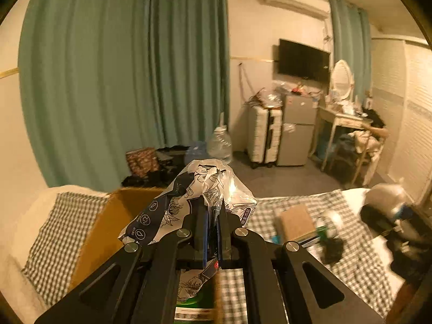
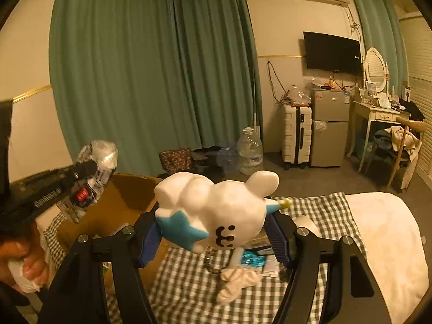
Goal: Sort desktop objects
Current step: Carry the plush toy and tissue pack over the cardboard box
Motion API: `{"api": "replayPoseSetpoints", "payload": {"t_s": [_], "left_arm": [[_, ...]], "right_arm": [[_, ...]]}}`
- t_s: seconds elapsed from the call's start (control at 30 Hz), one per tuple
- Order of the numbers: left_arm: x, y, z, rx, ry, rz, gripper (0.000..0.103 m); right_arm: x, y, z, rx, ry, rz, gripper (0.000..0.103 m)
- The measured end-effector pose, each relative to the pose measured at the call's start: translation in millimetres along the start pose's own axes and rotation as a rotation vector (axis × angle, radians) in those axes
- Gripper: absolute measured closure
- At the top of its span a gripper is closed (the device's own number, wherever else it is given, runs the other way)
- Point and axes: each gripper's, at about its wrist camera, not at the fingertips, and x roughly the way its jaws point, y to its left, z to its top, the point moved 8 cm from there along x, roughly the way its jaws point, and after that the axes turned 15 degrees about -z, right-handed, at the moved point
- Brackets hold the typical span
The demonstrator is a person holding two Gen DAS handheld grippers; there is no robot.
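Crinkled plastic wrapper [image 1: 189, 202]: white w/ navy panels, line-drawn flowers, small round icons, a red spot low down. Rounded toy figure [image 2: 216, 210]: glossy white, teal-blue star on its side, black smiley face, yellow tip on a blue cone. Gripper pads [image 2: 278, 237]: ribbed blue on black arms. Checked cloth [image 1: 73, 232]: dark green & white gingham. Open cardboard box [image 1: 113, 216]: plain tan-brown. Long pleated curtains [image 1: 121, 75]: teal-green. Fluffy blanket [image 2: 386, 237]: cream-white. Upright hard suitcase [image 2: 295, 137]: white, ridged, black centre strip.

- cardboard box [image 2: 129, 197] sits on the bed [image 2: 378, 232], left side
- suitcase [image 2: 296, 137] far right, fridge [image 2: 328, 127] just right of it
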Motion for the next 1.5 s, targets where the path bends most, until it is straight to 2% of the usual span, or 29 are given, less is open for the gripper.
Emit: {"api": "replayPoseSetpoints", "payload": {"t_s": [0.33, 0.47, 0.73, 0.9, 1.03, 1.13, 1.5], "left_arm": [[-2, 44, -21, -0.071, 0.029, 0.052, 0.099], [-12, 70, -21, -0.086, 0.026, 0.088, 0.099], [-14, 127, -34, -0.156, 0.080, 0.172, 0.099], [-12, 139, -42, -0.182, 0.093, 0.171, 0.099], [-2, 150, -54, -0.202, 0.134, 0.187, 0.099], [13, 158, -66, -0.250, 0.165, 0.129, 0.099], [41, 172, -94, -0.254, 0.261, 0.160, 0.099]], "right_arm": [[-8, 57, 14, -0.055, -0.013, 0.045, 0.036], [-4, 85, 17, -0.084, -0.010, 0.073, 0.036], [11, 132, 16, -0.121, 0.007, 0.126, 0.036], [25, 157, 10, -0.135, 0.030, 0.166, 0.036], [37, 177, 1, -0.149, 0.052, 0.193, 0.036], [50, 191, -6, -0.169, 0.077, 0.202, 0.036], [100, 236, -42, -0.273, 0.179, 0.229, 0.036]]}}
